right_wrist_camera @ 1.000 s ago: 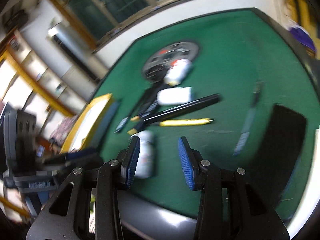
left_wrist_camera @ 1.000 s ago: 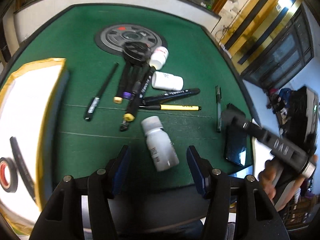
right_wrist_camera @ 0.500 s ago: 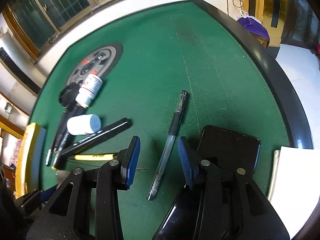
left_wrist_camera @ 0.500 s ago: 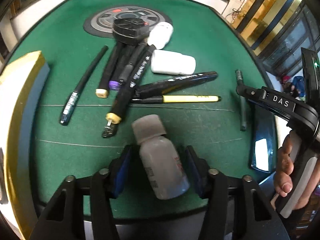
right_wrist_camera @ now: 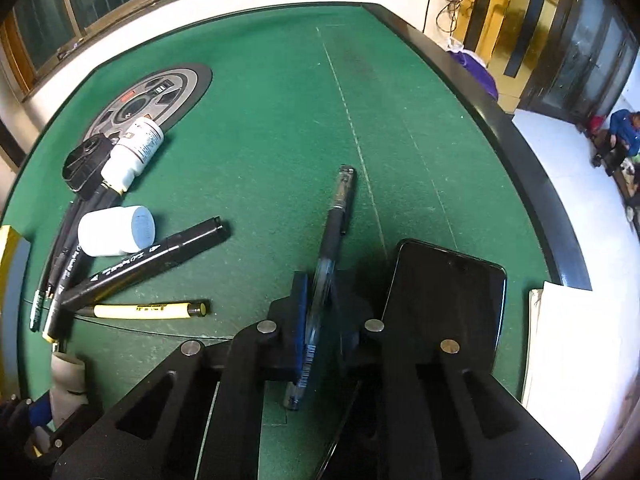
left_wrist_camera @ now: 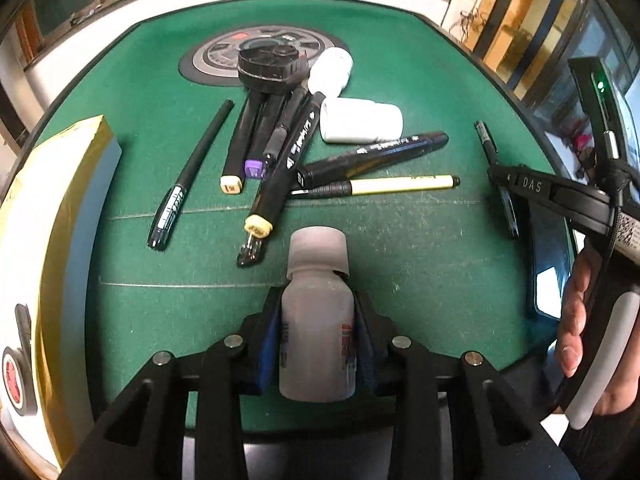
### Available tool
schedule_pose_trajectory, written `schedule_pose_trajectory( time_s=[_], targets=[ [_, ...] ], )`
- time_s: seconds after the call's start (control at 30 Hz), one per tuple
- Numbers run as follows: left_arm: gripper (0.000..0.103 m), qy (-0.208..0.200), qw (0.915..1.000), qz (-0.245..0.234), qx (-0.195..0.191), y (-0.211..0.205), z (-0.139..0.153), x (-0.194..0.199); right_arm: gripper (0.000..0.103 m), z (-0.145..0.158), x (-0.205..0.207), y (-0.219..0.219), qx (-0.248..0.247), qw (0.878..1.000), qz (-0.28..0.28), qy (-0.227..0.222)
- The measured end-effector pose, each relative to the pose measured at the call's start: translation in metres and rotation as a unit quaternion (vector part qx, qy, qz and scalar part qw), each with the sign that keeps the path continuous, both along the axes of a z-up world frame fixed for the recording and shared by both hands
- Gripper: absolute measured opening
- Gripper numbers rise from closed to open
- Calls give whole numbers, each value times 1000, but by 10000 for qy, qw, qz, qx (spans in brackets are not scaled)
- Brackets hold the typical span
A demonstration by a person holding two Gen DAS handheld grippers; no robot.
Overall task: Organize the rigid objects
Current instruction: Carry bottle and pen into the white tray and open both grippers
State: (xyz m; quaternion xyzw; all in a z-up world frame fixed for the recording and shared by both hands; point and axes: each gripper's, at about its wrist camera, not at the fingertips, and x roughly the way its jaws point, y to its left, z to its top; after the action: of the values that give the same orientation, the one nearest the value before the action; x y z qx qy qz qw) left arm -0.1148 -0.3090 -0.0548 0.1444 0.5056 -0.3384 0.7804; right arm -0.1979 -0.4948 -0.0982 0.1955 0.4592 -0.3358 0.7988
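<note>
Bottle, grey-capped (left_wrist_camera: 318, 320): lower centre of frame, lying between left gripper (left_wrist_camera: 317, 344) jaws, clamped on its body, long axis running forward along them. Pen (right_wrist_camera: 328, 264): gripped likewise by right gripper (right_wrist_camera: 320, 320), lying on green bench (right_wrist_camera: 280, 120).

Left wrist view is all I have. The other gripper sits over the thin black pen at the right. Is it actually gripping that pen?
Observer: Yes. The right gripper is shut on the clear-barrelled black gel pen, clamping its barrel.
Operator: What is the dark slab beside it?
Observer: A black smartphone, lying flat with its screen dark, just right of the pen.
Operator: Anything beyond the phone?
Observer: White sheets, seemingly paper, at the table's right edge.
</note>
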Motion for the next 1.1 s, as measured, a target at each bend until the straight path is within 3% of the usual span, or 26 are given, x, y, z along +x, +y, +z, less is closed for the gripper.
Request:
schedule_pose_trajectory(
  time_s=[0.07, 0.17, 0.3, 0.57, 0.83, 1.0, 1.1],
  targets=[
    [34, 86, 9999, 44, -101, 6, 0, 0, 8, 1, -2, -1, 90, 9999, -72, -68],
    [34, 450, 9976, 122, -505, 26, 2, -2, 8, 8, -12, 5, 875, 9936, 65, -715],
    [34, 727, 9920, 270, -1000, 56, 14, -5, 8, 26, -20, 36, 1180, 9844, 363, -1256],
    [34, 785, 9776, 862, -1755, 144, 66, 2, 8, 70, -14, 116, 1962, 9415, 1770, -2091],
    [34, 266, 9683, 1759, -1752, 226, 92, 48, 8, 82, 45, 221, 2330, 8928, 3202, -2146],
    [34, 234, 9658, 2089, -1519, 253, 76, 91, 8, 76, 90, 277, 2289, 8823, 3668, -1862],
    [34, 347, 9686, 2107, -1275, 259, 60, 114, 9, 65, 115, 297, 2094, 8921, 3681, -1576]
  ],
)
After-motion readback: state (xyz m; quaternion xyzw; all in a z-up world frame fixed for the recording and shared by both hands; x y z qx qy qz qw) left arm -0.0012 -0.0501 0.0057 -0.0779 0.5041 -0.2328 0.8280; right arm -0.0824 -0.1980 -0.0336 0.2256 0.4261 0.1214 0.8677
